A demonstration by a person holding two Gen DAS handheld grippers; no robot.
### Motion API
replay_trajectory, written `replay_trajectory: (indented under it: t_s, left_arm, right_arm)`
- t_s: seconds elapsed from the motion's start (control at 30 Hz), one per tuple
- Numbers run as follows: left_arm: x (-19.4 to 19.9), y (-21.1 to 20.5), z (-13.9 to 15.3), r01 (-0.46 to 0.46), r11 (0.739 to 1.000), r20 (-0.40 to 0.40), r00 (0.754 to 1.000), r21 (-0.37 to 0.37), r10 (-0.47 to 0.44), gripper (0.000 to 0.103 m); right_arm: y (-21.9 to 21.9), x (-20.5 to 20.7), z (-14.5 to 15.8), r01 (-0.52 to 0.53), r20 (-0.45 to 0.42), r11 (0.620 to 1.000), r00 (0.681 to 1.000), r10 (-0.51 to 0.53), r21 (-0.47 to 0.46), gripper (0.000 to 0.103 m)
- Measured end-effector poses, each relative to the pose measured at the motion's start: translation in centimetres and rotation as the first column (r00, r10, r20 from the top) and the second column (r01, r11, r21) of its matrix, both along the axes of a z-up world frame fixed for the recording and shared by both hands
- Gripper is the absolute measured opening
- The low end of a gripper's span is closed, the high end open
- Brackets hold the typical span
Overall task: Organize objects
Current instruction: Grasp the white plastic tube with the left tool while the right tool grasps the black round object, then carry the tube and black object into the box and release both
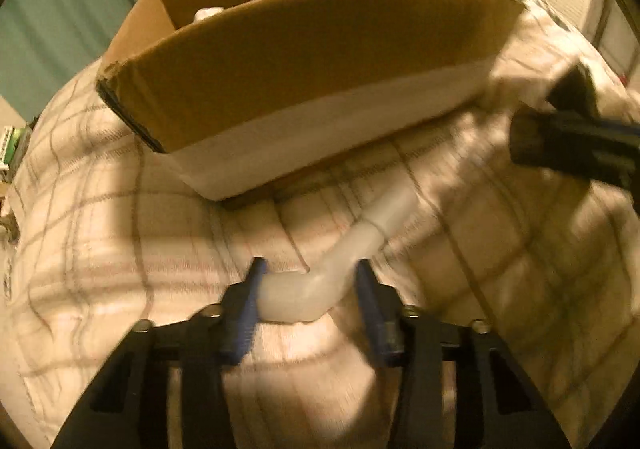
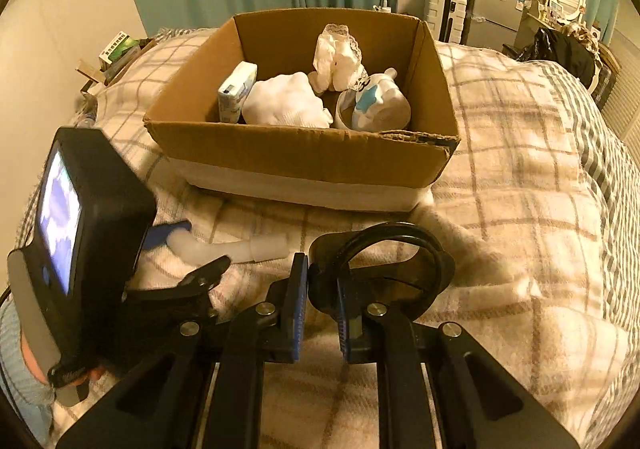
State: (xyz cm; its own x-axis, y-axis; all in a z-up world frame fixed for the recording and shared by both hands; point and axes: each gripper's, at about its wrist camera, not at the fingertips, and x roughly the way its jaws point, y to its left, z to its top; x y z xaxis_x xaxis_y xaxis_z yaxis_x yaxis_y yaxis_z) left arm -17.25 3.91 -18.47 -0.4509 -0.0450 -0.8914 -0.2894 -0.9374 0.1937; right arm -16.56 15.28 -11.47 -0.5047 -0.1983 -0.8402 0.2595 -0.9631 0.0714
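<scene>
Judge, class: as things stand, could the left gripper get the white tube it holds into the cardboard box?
Probably yes. The left gripper is shut on the white tube; the cardboard box sits just ahead on the bed, open-topped, with bare floor showing near its front wall. It must lift over that wall.

Left tongs (image 1: 308, 291) apparently clamped; right tongs (image 2: 322, 291) gripping.

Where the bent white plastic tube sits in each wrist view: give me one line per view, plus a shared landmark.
Left wrist: the bent white tube lies bottom centre, between the left gripper fingers, on the plaid blanket.
Right wrist: the tube lies left of centre, beside the left gripper.
Shared landmark: the cardboard box beyond it.
</scene>
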Motion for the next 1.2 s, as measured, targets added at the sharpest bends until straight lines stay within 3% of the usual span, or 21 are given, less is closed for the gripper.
replay_trajectory:
  t_s: [0.07, 0.17, 0.4, 0.73, 0.83, 0.93, 1.2]
  left_arm:
    - [0.9, 0.2, 0.4, 0.027, 1.0, 0.008, 1.0, -0.005, -0.027, 0.03]
    - [1.4, 0.1, 0.8, 0.048, 0.999, 0.02, 0.999, 0.017, -0.048, 0.03]
    - [-0.8, -1.0, 0.0, -0.002, 0.996, 0.091, 0.996, 0.088, -0.006, 0.026]
    - [2.6, -1.7, 5.5, 0.018, 0.986, -0.039, 0.999, 0.163, -0.011, 0.023]
    - [3.9, -1.9, 7.4, 0.028, 0.975, -0.053, 0.998, 0.218, -0.017, 0.023]
    - [4.9, -1.0, 9.1, 0.044, 0.976, -0.107, 0.994, 0.214, -0.021, 0.023]
    - [6.4, -2.2, 15.8, 0.051, 0.953, -0.25, 0.968, 0.299, 0.027, 0.023]
  right_arm:
    - [0.0, 0.1, 0.2, 0.002, -0.004, 1.0, 1.0, -0.002, -0.004, 0.012]
    - [0.0, 0.4, 0.5, 0.002, -0.012, 1.0, 1.0, -0.002, -0.01, 0.012]
    - [0.2, 0.3, 0.5, 0.007, -0.009, 1.0, 1.0, -0.007, -0.027, 0.012]
    - [0.2, 0.9, 2.5, -0.005, -0.044, 0.999, 0.999, 0.003, -0.049, 0.012]
    - [-0.3, 1.7, 4.5, -0.02, -0.088, 0.999, 0.996, 0.017, -0.036, 0.012]
    - [-0.8, 2.9, 6.9, -0.026, -0.134, 0.999, 0.991, 0.024, -0.018, 0.012]
    - [-1.8, 5.5, 12.0, -0.047, -0.217, 0.999, 0.975, 0.049, 0.016, 0.012]
